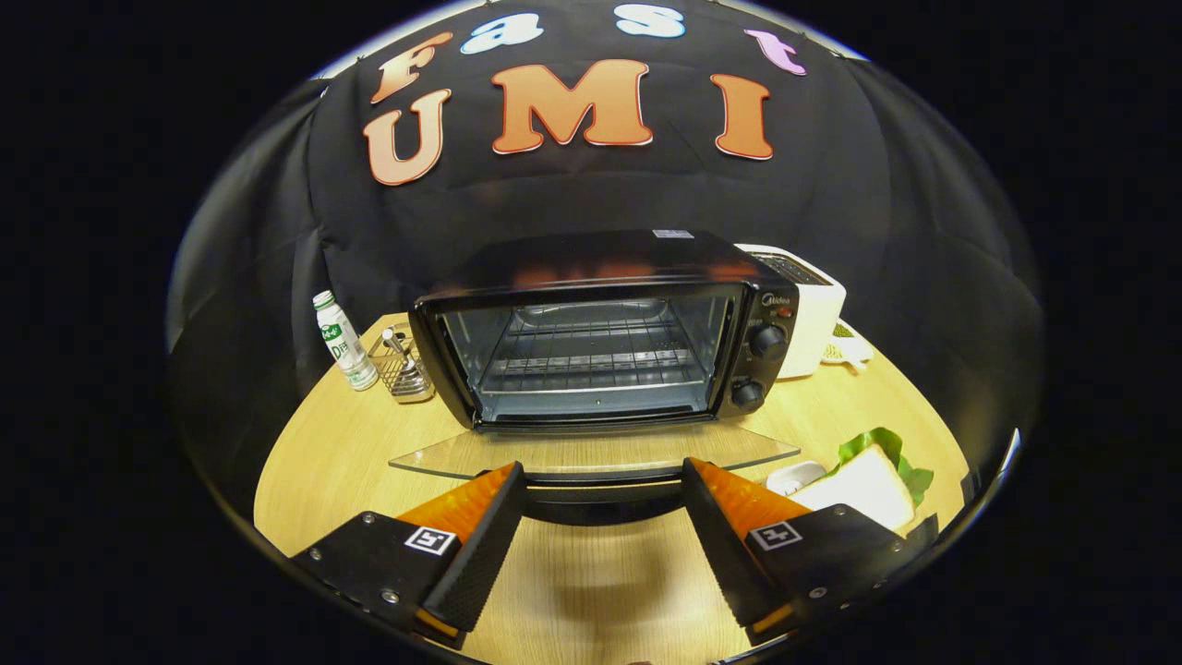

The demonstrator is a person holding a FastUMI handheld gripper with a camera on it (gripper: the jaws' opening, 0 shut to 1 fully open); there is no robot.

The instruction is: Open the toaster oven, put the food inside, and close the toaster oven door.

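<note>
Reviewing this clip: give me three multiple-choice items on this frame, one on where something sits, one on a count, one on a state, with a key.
1. Where is the sandwich?
A. inside the oven
B. on the table beside one finger
C. behind the bottle

2. How many knobs does the toaster oven show?
A. one
B. two
C. four

3. How is the oven door?
A. folded down open
B. shut
C. removed

Key: 1 B, it lies on the table by the finger; 2 B, two knobs on the panel; 3 A, the glass lies flat, its handle between the open gripper fingers.
</note>
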